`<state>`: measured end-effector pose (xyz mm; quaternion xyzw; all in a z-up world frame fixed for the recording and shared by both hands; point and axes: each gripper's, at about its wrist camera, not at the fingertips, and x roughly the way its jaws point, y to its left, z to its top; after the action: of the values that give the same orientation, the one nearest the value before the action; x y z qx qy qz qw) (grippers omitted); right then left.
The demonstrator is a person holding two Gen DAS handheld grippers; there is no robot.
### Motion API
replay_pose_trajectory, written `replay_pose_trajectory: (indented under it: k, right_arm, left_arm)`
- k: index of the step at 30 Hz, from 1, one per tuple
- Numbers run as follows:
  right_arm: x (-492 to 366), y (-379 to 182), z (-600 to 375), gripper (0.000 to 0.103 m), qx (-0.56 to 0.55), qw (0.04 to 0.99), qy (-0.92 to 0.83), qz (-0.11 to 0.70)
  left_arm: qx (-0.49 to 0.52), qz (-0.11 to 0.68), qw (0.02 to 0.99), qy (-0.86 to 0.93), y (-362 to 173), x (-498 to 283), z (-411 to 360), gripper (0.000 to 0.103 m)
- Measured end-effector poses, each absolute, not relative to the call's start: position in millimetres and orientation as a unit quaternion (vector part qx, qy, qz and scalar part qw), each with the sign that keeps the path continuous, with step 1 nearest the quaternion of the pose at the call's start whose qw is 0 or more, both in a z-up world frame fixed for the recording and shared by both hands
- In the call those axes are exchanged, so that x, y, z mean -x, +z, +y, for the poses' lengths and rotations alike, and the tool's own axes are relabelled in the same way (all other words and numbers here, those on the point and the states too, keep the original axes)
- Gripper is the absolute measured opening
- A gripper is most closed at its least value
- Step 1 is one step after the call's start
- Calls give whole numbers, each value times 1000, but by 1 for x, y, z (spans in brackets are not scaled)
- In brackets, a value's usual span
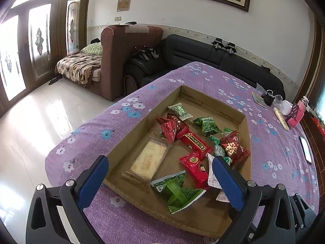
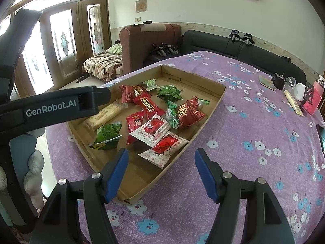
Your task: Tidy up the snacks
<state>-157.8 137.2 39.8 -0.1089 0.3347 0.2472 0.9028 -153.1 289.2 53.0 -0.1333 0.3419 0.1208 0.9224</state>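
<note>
We look along 2 hand-held tools toward a shallow brown cardboard tray (image 1: 130, 134) lying on a purple flowered cloth that covers the worktop (image 2: 254, 109). All the wrapped snacks sit inside this tray, none on the cloth.

Going left to right: the left tool (image 1: 160, 174) hangs over the tray's near end with its blue-padded fingers spread wide and nothing between them. Just ahead of its left finger lies a long clear-wrapped pale wafer bar (image 1: 149, 158), its long axis running away from us, roughly in line with the fingers. Ahead of the middle lies a green triangular foil packet (image 1: 178, 191). By the right finger lie a small red packet (image 1: 195, 166) and the edge of a white and red flat sachet (image 1: 212, 172).

The right tool (image 2: 161, 161) hovers at the tray's near right corner, its fingers also spread and holding nothing. Its left finger is over the tray, its right finger over bare cloth. A second white and red flat sachet (image 2: 164, 148) lies just ahead of its left finger, its long axis slanting across the fingers' line.

We judge the left tool nearer the bar and the green packet, the right tool nearer the second sachet.
</note>
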Motion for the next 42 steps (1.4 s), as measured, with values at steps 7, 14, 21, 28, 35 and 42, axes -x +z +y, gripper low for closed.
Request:
replay_pose_trajectory:
  k: [7,14,21,28,35,42]
  right_arm:
    - [161,39,140,67,110,901,249,338]
    - [161,39,140,68,110,901,249,339]
    - [161,39,141,68,111,900,249,339]
    - [163,36,144,68,115,898,252,341]
    - [163,36,146,68,119,897,253,342]
    - [165,36,149,68,122,896,255,342]
  left_arm:
    - [140,344,921,119,52,154,292,103]
    - [142,347,920,113,51,153,292,103]
    - [146,348,919,112,50,153,293,103]
    - [150,351,918,109,48,153,295,103]
    - [157,351,917,106,47,153,297,103]
    - [161,343,920,101,48,156,299,103]
